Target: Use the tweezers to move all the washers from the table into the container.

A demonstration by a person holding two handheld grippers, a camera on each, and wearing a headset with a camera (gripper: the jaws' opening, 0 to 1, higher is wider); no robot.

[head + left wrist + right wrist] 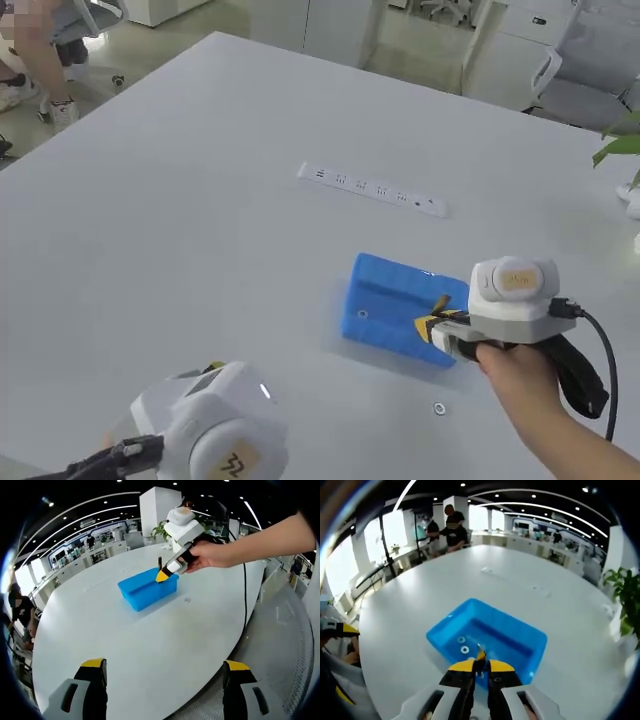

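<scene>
Right hand-held gripper (pixel 481 666), narrow on thin dark tweezers (pixel 480 653), hangs over blue rectangular plastic container (pixel 525 632) holding two metal washers (pixel 465 650). Left hand-held gripper (pixel 164 664): wide, empty. One washer (pixel 438 408) lies on white counter (pixel 200 200); tweezers may slip off its flat rim.

White counter (pixel 200 250); blue container (pixel 385 335) on it; white power strip (pixel 372 188) beyond; one washer (pixel 439 408) nearer.

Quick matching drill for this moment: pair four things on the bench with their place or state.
1 left gripper
2 right gripper
3 loose washer
4 power strip

A beyond the blue container
B jaws wide open
C on the table beside the hand
D over the container, shut on tweezers

Pairs: 1-B, 2-D, 3-C, 4-A
</scene>
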